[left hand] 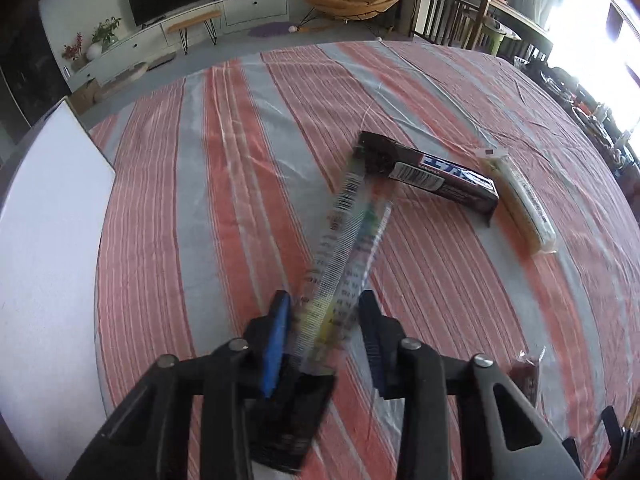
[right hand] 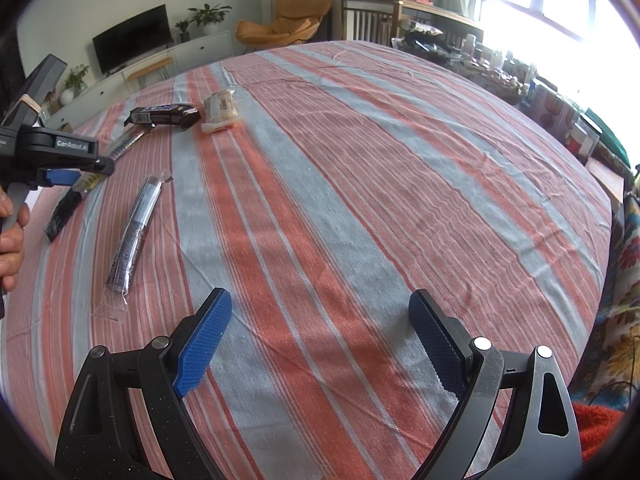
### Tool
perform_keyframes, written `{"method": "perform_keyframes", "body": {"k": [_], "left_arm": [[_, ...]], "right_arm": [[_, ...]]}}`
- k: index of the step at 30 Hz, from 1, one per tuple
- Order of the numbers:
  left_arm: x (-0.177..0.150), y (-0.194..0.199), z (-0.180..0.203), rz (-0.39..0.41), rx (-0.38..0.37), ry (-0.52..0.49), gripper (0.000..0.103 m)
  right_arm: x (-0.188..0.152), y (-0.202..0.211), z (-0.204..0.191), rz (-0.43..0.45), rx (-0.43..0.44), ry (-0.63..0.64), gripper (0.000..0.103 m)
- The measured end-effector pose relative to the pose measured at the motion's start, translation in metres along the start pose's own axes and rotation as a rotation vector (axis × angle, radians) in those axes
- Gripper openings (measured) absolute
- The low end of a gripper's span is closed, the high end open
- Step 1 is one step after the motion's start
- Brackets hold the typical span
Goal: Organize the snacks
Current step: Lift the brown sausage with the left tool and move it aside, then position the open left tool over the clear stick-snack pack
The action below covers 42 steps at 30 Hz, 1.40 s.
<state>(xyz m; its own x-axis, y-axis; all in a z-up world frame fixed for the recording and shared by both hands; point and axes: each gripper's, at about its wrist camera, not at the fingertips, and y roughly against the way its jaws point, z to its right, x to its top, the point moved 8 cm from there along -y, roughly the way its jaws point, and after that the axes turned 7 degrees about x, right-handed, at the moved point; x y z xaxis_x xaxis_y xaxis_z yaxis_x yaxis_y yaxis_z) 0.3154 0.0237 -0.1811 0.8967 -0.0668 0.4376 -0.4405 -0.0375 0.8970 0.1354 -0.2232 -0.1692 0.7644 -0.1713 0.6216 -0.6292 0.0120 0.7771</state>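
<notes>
My left gripper (left hand: 325, 296) is shut on a long clear snack packet (left hand: 348, 220) with coloured print and a black lower end. The packet slants up toward a dark chocolate bar (left hand: 440, 180) and is blurred. Beside the bar lies a pale wrapped snack (left hand: 520, 204). In the right wrist view the left gripper (right hand: 86, 174) sits at the far left, held by a hand (right hand: 12, 240), with the packet (right hand: 64, 208) in its jaws. The chocolate bar (right hand: 162, 114) and pale snack (right hand: 220, 110) lie beyond it. A dark stick packet (right hand: 136, 232) lies flat nearby. My right gripper (right hand: 320, 320) is open over the cloth, holding nothing.
A red and grey striped cloth (right hand: 360, 200) covers the table. A white panel (left hand: 52, 240) stands at the table's left edge. Boxes and clutter (right hand: 560, 120) line the far right side, with floral fabric (right hand: 624, 320) below them. Chairs and a TV cabinet stand beyond the table.
</notes>
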Motion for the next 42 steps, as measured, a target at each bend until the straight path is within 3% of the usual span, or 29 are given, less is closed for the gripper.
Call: {"method": "perform_keyframes", "body": {"k": [5, 9, 10, 12, 13, 14, 18, 23, 42], "left_arm": [[-0.058, 0.031, -0.024, -0.051, 0.051, 0.146, 0.022], [-0.118, 0.064, -0.021, -0.029, 0.020, 0.164, 0.025], [-0.129, 0.070, -0.019, -0.017, 0.014, 0.160, 0.032], [-0.144, 0.078, -0.016, 0.006, 0.020, 0.142, 0.055], [-0.148, 0.079, -0.014, 0.023, 0.026, 0.128, 0.073], [-0.150, 0.079, -0.013, 0.039, 0.034, 0.114, 0.081], [-0.151, 0.068, -0.015, 0.069, 0.082, 0.095, 0.083], [-0.146, 0.060, -0.021, 0.110, 0.104, 0.120, 0.100], [-0.147, 0.059, -0.022, 0.149, 0.113, 0.132, 0.103]], "right_arm": [[0.000, 0.000, 0.000, 0.000, 0.001, 0.000, 0.093], [0.000, 0.000, 0.000, 0.000, 0.000, 0.000, 0.093], [0.000, 0.000, 0.000, 0.000, 0.000, 0.000, 0.093], [0.000, 0.000, 0.000, 0.000, 0.000, 0.000, 0.093], [0.000, 0.000, 0.000, 0.000, 0.000, 0.000, 0.093], [0.000, 0.000, 0.000, 0.000, 0.000, 0.000, 0.093], [0.000, 0.000, 0.000, 0.000, 0.001, 0.000, 0.093], [0.000, 0.000, 0.000, 0.001, 0.000, 0.000, 0.093], [0.000, 0.000, 0.000, 0.001, 0.001, 0.000, 0.093]]}}
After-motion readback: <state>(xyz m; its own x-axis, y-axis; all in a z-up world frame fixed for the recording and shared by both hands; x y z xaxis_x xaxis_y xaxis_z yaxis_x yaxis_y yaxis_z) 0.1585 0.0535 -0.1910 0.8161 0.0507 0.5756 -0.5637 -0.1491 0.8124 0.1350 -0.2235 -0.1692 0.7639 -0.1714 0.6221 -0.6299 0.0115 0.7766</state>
